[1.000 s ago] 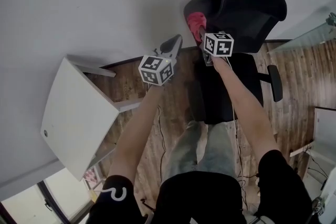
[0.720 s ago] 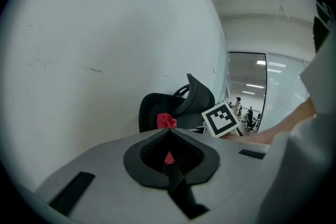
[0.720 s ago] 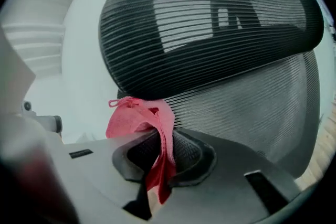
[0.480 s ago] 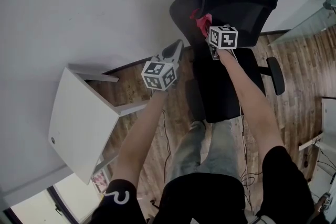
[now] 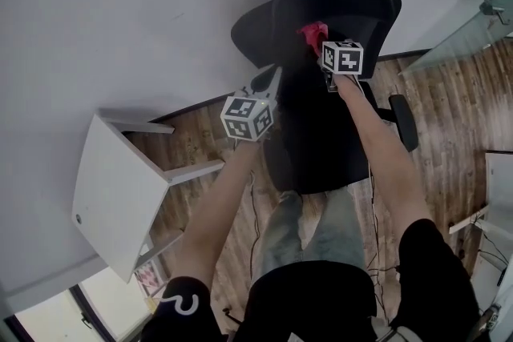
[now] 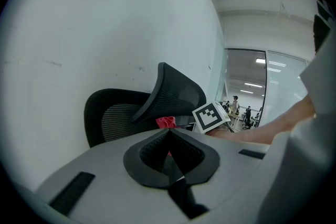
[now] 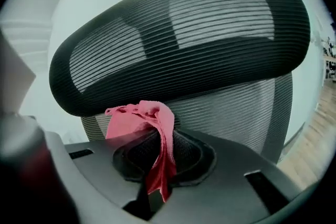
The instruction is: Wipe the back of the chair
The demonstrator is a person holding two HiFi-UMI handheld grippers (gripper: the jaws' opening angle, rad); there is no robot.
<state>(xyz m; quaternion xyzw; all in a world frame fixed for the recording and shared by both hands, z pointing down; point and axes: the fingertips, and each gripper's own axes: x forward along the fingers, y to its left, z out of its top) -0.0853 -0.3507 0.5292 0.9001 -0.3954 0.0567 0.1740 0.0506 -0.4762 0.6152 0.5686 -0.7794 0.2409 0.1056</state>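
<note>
A black mesh office chair point(image 5: 337, 12) stands against the white wall. Its curved headrest point(image 7: 184, 29) fills the right gripper view, with the mesh backrest point(image 7: 236, 107) below it. My right gripper point(image 5: 322, 44) is shut on a red cloth point(image 5: 313, 33), which lies at the chair back just under the headrest. The cloth point(image 7: 140, 117) bunches out between the closed jaws of the right gripper point(image 7: 157, 149). My left gripper point(image 5: 272, 81) hovers at the chair's left side with its jaws together and nothing in them. In the left gripper view point(image 6: 169, 136) the chair point(image 6: 126, 115) and cloth point(image 6: 166, 122) sit ahead.
A white table point(image 5: 112, 188) stands to the left on the wooden floor point(image 5: 449, 108). A glass partition point(image 5: 465, 36) runs at the right. The chair's right armrest point(image 5: 403, 122) juts toward the floor. The person's legs are right in front of the seat.
The chair has swung round so its headrest sits further left in the head view. The right gripper stays on the chair back with the cloth. The left gripper has edged right, closer to the chair.
</note>
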